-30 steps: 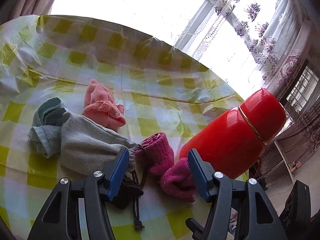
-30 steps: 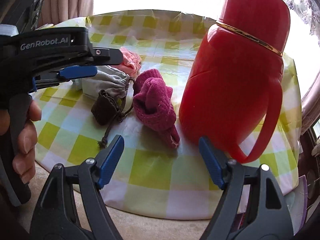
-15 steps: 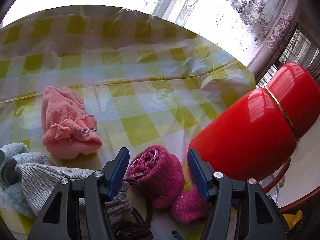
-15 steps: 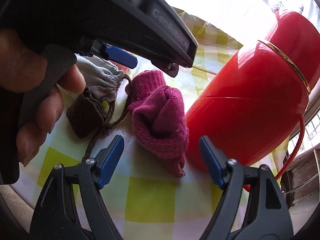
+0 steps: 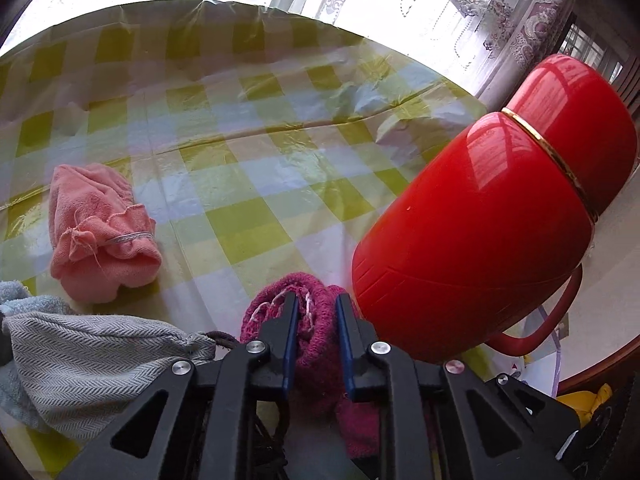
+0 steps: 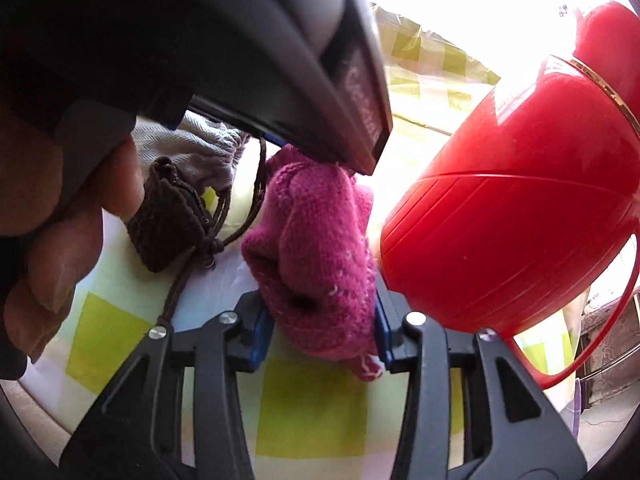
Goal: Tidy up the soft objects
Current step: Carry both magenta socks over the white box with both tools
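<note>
Gripping one magenta knit (image 6: 316,256) from both ends: the left gripper (image 5: 314,308) has its jaws nearly shut, pinching a fold of the cuff end, while the right gripper (image 6: 320,332) has its jaws closed partway around the thicker bulk at the near end; both pairs have just been closing, with the knit between them. The knit lies on the tabletop (image 5: 256,220), just beside the red flask (image 5: 488,232) and near the grey bag (image 5: 88,364). Likely failures, judged from this layout: a lift or pull could swing a gripper or the knit into the flask, which stands at the tabletop's edge and could tip; the bag's brown cord (image 6: 240,236) runs close along the knit and could snag and drag the bag and its brown tab (image 6: 168,220); opposed pulls could stretch the loose stitches or slip off the thin pinched fold. Materials: the knit is coarse, ribbed wool-like yarn, bunched into a lumpy roll with pale flecks; the bag is soft herringbone weave, gathered at the mouth; the pink cloth (image 5: 100,236), well apart, is plush terry rolled and tied with thread; a pale blue towel (image 5: 16,296) shows at the left margin. The flask is smooth, glossy, hard plastic with a gold band and loop handle. The tabletop carries a slick, creased yellow-check plastic cover.
</note>
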The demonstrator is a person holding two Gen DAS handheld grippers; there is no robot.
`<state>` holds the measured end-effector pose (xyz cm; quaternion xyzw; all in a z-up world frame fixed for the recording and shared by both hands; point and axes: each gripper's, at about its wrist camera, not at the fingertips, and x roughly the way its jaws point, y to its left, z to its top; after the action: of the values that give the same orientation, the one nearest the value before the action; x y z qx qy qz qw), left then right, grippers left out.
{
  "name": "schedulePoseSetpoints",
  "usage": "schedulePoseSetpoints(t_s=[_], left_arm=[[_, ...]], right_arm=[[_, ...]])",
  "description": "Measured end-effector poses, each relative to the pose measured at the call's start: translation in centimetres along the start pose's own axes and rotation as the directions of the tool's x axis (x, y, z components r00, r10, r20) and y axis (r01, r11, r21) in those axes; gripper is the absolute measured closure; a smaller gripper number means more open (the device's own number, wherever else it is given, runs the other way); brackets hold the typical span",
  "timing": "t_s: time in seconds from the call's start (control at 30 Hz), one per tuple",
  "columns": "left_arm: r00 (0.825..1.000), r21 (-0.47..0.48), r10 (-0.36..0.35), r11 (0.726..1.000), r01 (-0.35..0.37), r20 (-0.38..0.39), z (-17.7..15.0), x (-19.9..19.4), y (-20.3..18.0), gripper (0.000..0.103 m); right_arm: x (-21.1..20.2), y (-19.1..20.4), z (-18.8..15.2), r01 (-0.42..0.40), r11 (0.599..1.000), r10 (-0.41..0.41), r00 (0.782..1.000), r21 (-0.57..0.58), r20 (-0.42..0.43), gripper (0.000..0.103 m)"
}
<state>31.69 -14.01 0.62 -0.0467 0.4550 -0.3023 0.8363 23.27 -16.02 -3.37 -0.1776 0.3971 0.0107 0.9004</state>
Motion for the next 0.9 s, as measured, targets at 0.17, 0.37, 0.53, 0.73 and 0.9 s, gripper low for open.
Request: schedulePoseSetpoints(t_s=[0.17, 0.37, 0.53, 0.73, 0.9], left_arm=[[0.999, -0.042, 0.0, 0.999, 0.002, 0.054, -1.3, -2.0, -0.8, 0.085], [0.99, -0.098, 0.037, 0.995, -0.023, 0.135, -3.4, -5.0, -1.9, 0.085], [0.98, -0.147, 0.063, 0.989, -0.035, 0.19, -5.4, -7.3, -3.0, 0.085], [0.971, -0.159, 0.041, 0.987, -0.003, 0.235, -7.5, -9.4, -5.8, 0.085], [0.968, -0.14, 0.003, 0.99, 0.033, 0.251, -8.2, -10.0, -8.9, 0.085]], right_arm=[[-1.7, -1.2, -0.4, -0.057, 0.997, 0.056, 0.998, 0.045, 0.028, 0.067], [-5.2, -3.1, -2.2, -0.102, 0.992, 0.095, 0.992, 0.079, 0.088, 0.068], [-7.8, -5.5, -3.6, -0.141, 0.979, 0.123, 0.984, 0.144, 0.125, 0.068], [-9.3, -10.0, -6.0, -0.17, 0.957, 0.143, 0.981, 0.237, 0.128, 0.068], [-11.5, -14.1, -9.4, -0.161, 0.932, 0.127, 0.984, 0.325, 0.123, 0.068]])
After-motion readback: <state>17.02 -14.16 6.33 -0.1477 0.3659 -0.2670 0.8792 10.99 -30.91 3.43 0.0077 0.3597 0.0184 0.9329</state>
